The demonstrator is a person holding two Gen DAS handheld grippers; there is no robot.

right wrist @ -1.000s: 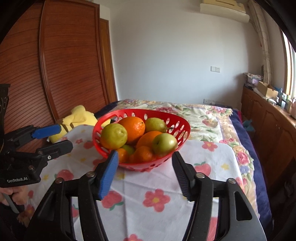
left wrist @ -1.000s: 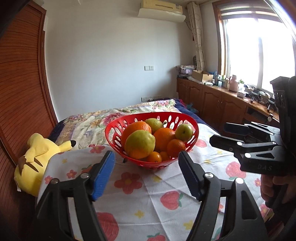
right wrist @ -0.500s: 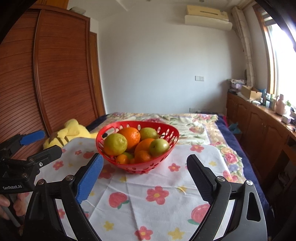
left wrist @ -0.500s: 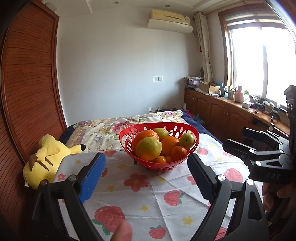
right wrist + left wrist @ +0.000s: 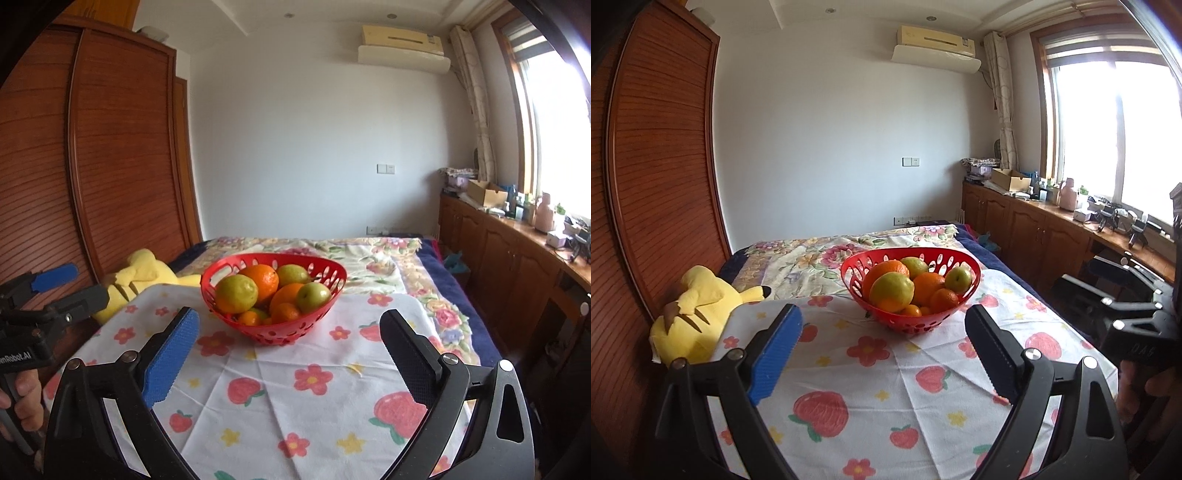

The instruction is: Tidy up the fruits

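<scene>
A red perforated basket (image 5: pixel 911 291) stands upright on the flowered cloth (image 5: pixel 871 373) over the surface, heaped with fruit. A yellow-green lemon (image 5: pixel 892 291) sits at the front left with an orange (image 5: pixel 886 269) behind it, another orange (image 5: pixel 928 283) in the middle and a green apple (image 5: pixel 958 278) at the right. Small tangerines (image 5: pixel 943 300) lie low at the front.

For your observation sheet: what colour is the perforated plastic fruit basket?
Red: the perforated plastic fruit basket shows best in the right wrist view.
</scene>
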